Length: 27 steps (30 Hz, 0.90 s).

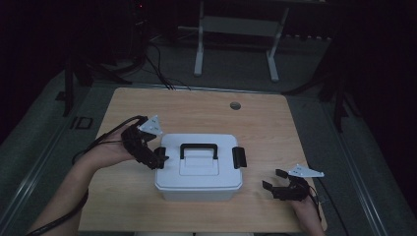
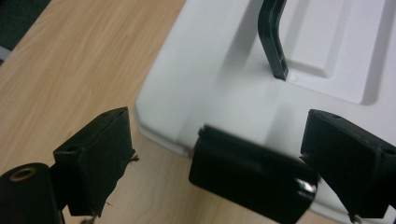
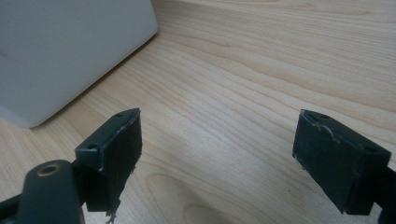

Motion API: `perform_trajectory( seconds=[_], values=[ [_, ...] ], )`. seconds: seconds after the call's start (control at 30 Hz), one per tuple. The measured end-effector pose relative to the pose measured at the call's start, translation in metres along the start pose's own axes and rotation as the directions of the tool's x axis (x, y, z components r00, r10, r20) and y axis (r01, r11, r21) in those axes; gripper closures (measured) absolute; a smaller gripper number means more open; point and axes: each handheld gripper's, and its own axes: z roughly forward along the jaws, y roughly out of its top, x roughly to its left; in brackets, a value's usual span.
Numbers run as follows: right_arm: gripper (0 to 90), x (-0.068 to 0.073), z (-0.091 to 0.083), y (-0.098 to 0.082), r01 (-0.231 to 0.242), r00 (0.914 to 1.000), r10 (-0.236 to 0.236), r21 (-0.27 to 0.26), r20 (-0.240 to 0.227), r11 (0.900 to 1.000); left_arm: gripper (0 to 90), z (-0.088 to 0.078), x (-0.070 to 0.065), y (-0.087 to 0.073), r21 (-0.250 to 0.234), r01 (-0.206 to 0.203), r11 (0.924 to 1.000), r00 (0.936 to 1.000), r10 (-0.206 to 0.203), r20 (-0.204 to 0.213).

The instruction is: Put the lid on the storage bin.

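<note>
A white lidded box (image 1: 198,167) with a black carry handle (image 1: 198,147) sits in the middle of the wooden table (image 1: 196,110). A black latch (image 1: 238,157) shows on its right side. My left gripper (image 1: 158,158) is open at the box's left end, its jaws on either side of the left black latch (image 2: 252,175). In the left gripper view the lid (image 2: 224,60) and handle (image 2: 273,37) lie just ahead. My right gripper (image 1: 273,179) is open over bare table right of the box, nothing between its jaws. The right gripper view has the box's corner (image 3: 70,56) at upper left.
A small round hole (image 1: 235,105) marks the table's far side. A white frame stand (image 1: 236,34) and cables (image 1: 162,69) lie on the dark floor beyond. Bare wood surrounds the box, with the table's front edge near my forearms.
</note>
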Motion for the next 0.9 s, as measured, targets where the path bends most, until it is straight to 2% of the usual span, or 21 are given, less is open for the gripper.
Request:
perform_trajectory(
  seconds=[0.37,0.5,0.57,0.67,0.77,0.8,0.9],
  values=[
    [15.4,0.0,0.0,0.0,0.0,1.0,0.0,0.0,0.001,1.0,8.9,-0.012,0.006,-0.035,-0.03,0.064,0.9975,0.9979,-0.065,-0.007],
    [15.4,0.0,0.0,0.0,-0.002,1.0,0.002,-0.003,0.001,1.0,9.0,-0.014,0.009,-0.052,-0.038,0.097,0.9945,0.9947,-0.098,-0.03],
    [15.4,0.0,0.0,0.0,-0.004,1.0,0.004,0.0,0.002,1.0,8.9,-0.014,0.009,-0.055,-0.041,0.097,0.9944,0.9944,-0.099,-0.038],
    [15.3,0.0,0.0,0.0,-0.003,1.0,0.003,0.001,0.003,1.0,8.9,-0.014,0.011,-0.071,-0.054,0.127,0.9904,0.9908,-0.129,-0.04],
    [15.3,0.0,0.0,0.0,-0.003,1.0,0.003,0.001,0.003,1.0,8.9,-0.014,0.011,-0.077,-0.064,0.139,0.9882,0.989,-0.142,-0.04],
    [15.3,0.0,0.0,0.0,-0.002,1.0,0.002,0.002,0.003,1.0,8.9,-0.014,0.011,-0.083,-0.074,0.162,0.984,0.9858,-0.165,-0.033],
    [15.3,0.0,0.0,0.0,-0.002,1.0,0.002,0.001,0.003,1.0,9.0,-0.012,0.009,-0.093,-0.09,0.171,0.9812,0.9831,-0.176,-0.051]
  ],
)
